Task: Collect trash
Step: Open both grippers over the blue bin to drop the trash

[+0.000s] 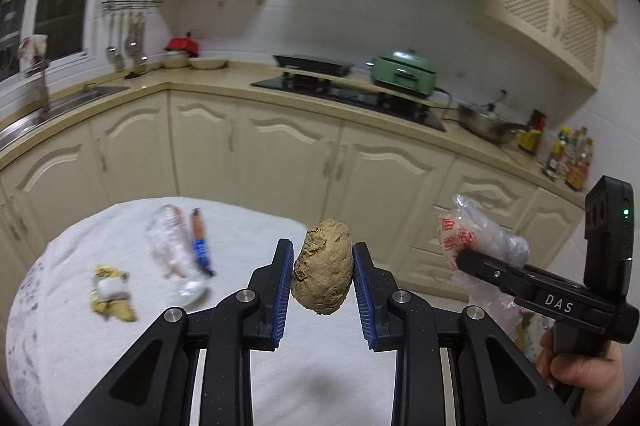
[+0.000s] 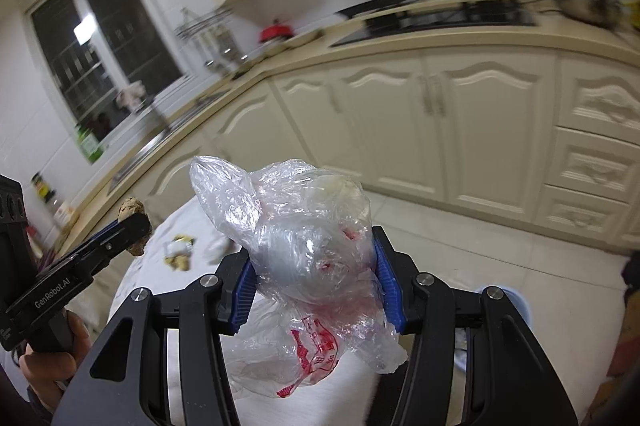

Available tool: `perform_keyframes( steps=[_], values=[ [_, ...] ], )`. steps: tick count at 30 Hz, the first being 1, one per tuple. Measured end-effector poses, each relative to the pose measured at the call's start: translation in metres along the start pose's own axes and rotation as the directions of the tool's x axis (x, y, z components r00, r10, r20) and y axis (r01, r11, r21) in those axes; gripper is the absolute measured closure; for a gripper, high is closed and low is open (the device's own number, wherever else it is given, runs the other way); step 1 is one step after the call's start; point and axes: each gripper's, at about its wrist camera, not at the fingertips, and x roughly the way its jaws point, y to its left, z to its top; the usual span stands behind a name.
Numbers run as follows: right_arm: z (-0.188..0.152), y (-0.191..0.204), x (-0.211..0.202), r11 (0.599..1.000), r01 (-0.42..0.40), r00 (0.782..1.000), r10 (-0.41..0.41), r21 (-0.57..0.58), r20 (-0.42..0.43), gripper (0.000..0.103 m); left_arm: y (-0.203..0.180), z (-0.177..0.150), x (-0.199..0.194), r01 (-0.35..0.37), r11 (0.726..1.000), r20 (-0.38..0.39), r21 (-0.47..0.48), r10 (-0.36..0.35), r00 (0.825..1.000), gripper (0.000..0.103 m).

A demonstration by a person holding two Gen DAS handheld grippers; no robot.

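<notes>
My left gripper [image 1: 323,272] is shut on a brown crumpled paper ball [image 1: 323,266] and holds it above the white round table [image 1: 328,354]. It also shows at the left of the right wrist view [image 2: 134,230]. My right gripper [image 2: 314,280] is shut on a clear plastic bag with red print [image 2: 304,242], held above the table's right side; the bag shows in the left wrist view [image 1: 476,238]. On the table lie a yellow wrapper [image 1: 110,292], a clear plastic wrapper [image 1: 172,246] and a blue-orange wrapper [image 1: 200,242].
Cream kitchen cabinets [image 1: 280,154] run behind the table, with a sink [image 1: 60,106], a stove [image 1: 352,94], a green pot [image 1: 404,70] and bottles [image 1: 568,158] on the counter. A blue-rimmed bin [image 2: 508,302] stands on the tiled floor at the right.
</notes>
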Motion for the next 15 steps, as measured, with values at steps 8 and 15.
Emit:
perform_keyframes(
  steps=[8, 15],
  values=[
    [0.001, -0.075, -0.04, 0.985, 0.124, 0.991, -0.129, 0.117, 0.042, 0.05, -0.056, 0.009, 0.047, 0.136, 0.989, -0.074, 0.055, -0.132, 0.988, 0.077],
    [-0.008, -0.143, -0.045, 0.951, 0.216, 0.974, -0.225, 0.221, 0.015, 0.05, -0.101, 0.01, 0.118, 0.232, 0.969, -0.213, 0.084, -0.21, 0.954, 0.077]
  ],
)
